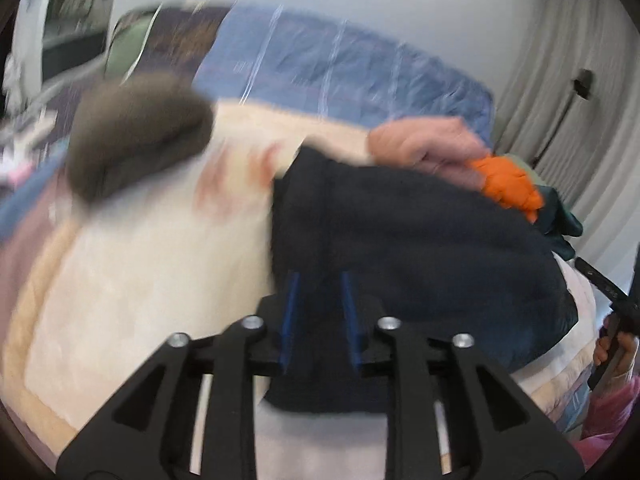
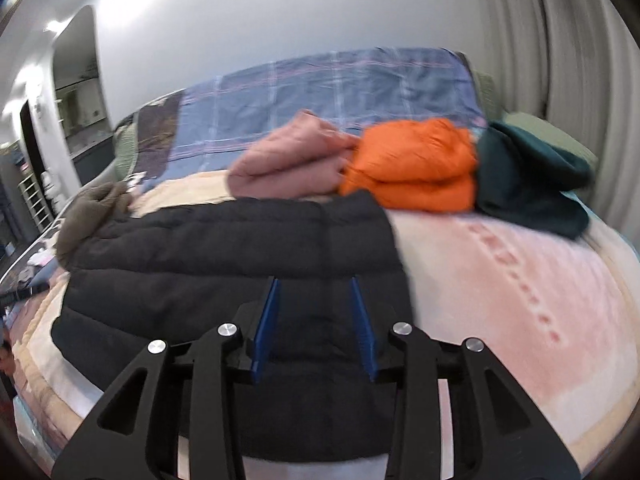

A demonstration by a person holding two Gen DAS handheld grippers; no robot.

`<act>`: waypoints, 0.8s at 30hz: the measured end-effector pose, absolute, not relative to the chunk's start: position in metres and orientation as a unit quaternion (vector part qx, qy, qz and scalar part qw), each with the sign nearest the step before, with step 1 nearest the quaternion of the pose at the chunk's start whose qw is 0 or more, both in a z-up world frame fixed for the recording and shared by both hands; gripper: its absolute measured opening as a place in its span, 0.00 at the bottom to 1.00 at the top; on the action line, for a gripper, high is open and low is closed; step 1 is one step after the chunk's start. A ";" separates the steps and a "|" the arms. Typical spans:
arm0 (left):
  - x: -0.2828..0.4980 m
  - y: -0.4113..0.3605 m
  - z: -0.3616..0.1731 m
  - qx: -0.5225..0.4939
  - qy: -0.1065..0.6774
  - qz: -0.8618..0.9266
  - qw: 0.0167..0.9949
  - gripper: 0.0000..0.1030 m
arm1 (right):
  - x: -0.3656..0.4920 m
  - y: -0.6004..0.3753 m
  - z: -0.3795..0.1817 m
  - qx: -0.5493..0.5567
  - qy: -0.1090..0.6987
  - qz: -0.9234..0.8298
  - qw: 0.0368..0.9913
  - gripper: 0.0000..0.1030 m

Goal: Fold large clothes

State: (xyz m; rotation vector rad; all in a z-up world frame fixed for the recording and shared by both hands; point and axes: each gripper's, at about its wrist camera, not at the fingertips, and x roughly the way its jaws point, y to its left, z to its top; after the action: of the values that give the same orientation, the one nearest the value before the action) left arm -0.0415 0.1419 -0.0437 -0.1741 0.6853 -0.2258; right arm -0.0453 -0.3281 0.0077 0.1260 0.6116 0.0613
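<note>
So the black puffer jacket (image 2: 240, 264) is lying folded flat on the pale blanket (image 2: 520, 280), right under and ahead of both sets of jaws. My left gripper (image 1: 320, 308) and right gripper (image 2: 314, 320) both have their blue pads spread with nothing pinched, just jacket showing through the gap. Past the right jaws sit a pink bundle (image 2: 288, 160), an orange jacket (image 2: 416, 164) and a dark green garment (image 2: 528, 176), already folded by the look of it. A brown item (image 1: 136, 136) off to the left probably still needs doing.
</note>
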 end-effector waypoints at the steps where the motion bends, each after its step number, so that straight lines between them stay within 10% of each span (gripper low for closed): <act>1: -0.040 0.130 -0.037 -0.066 0.322 -0.115 0.937 0.42 | -0.039 -0.324 0.007 0.061 0.303 0.035 0.950 0.36; 24: 0.008 0.037 -0.117 0.052 0.392 -0.096 0.913 0.73 | -0.004 -0.304 -0.074 0.064 0.411 0.028 0.909 0.50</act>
State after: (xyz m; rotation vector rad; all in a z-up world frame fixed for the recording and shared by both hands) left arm 0.0075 0.0369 -0.1171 0.1068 0.8082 -0.1968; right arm -0.0036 -0.3044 -0.0740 0.1318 0.8480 0.0585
